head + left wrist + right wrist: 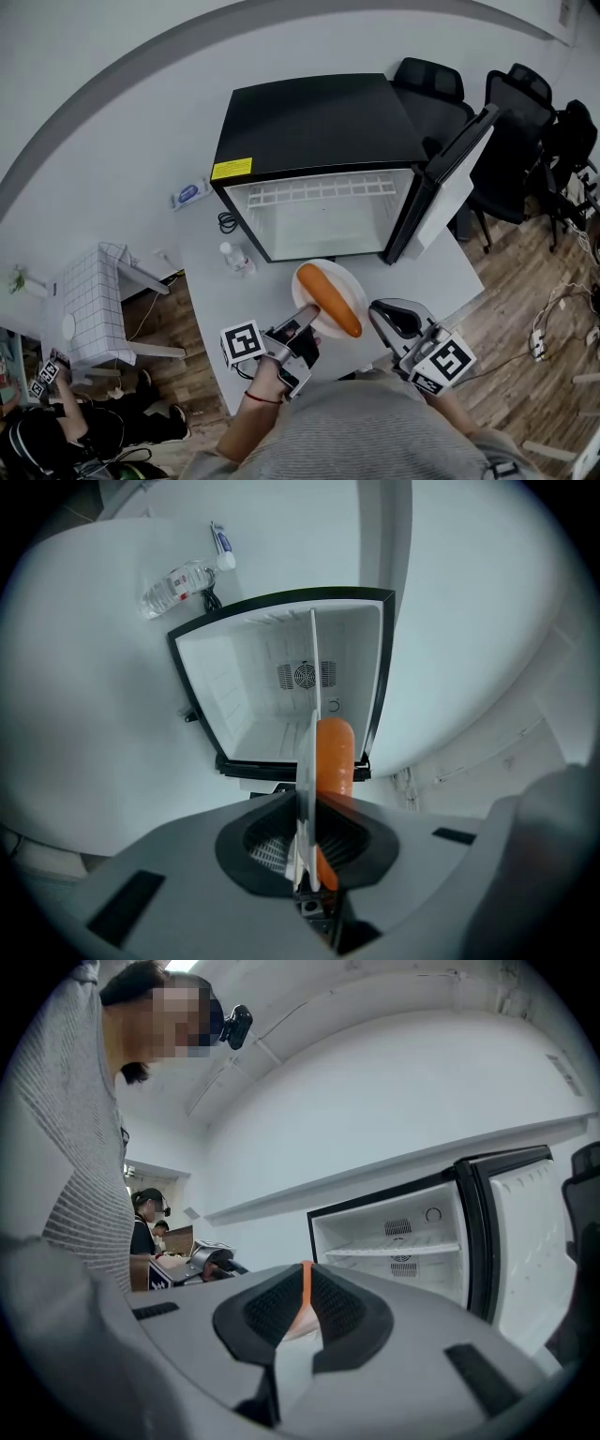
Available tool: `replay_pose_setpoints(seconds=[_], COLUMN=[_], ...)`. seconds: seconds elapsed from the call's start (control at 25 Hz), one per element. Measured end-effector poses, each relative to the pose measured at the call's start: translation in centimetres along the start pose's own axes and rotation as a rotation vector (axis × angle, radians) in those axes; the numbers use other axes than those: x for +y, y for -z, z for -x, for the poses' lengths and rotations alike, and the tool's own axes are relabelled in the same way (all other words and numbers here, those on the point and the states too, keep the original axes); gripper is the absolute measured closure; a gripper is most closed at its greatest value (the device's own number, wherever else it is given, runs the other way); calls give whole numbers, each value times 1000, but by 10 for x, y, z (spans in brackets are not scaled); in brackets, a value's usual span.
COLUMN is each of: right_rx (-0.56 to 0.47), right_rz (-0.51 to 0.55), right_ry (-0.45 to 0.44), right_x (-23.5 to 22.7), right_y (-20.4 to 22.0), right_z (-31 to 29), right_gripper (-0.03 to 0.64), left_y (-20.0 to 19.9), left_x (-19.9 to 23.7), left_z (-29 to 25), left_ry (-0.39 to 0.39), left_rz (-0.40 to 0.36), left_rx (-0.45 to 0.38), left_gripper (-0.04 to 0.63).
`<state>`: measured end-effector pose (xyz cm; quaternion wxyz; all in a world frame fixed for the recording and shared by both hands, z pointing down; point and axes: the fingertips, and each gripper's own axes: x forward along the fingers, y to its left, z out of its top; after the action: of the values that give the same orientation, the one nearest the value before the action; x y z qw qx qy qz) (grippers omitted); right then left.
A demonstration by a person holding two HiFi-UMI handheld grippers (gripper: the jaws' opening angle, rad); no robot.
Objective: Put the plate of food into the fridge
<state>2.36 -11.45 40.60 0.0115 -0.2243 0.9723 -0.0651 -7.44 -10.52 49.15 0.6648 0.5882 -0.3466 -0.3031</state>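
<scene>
My left gripper [307, 314] was clamped on the near left rim of the plate [345, 283]; in the left gripper view the rim stood edge-on between the pads, so the jaws were closed on it with only the plate's thickness between them; the gripper was rolled onto its side to take the flat rim. The plate was held level, just in front of the fridge [309, 122] and over the white table [441, 277]; it was not yet inside. A carrot [330, 300] lay slantwise across the plate, one end toward the fridge, the other toward me.

My right gripper [380, 311] sat just beside the plate's near right edge; its jaws were drawn almost together, with a thin slit left between the pads; through that slit the right gripper view showed a line of orange and some white below it; whether the pads touched the plate I could not tell.

The fridge stood with its door [450, 183] swung wide to the right; a bottle [236, 258] lay on the table by its left corner.
</scene>
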Motion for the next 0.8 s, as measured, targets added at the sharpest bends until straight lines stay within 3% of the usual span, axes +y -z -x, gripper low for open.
replay_pose_setpoints(seconds=[0.48, 0.68, 0.8], right_rx=[-21, 5, 15], right_rz=[-16, -33, -33], right_ry=[-4, -20, -37], right_x=[-28, -37, -42], right_y=[-3, 4, 4], right_z=[-5, -8, -11], right_gripper=[600, 600, 600], left_y=[-49, -56, -66], left_x=[-10, -7, -9], left_z=[-34, -42, -46], left_ry=[-7, -34, -72], left_rz=[20, 5, -46], left_rx=[-104, -128, -139], left_gripper=[550, 550, 549])
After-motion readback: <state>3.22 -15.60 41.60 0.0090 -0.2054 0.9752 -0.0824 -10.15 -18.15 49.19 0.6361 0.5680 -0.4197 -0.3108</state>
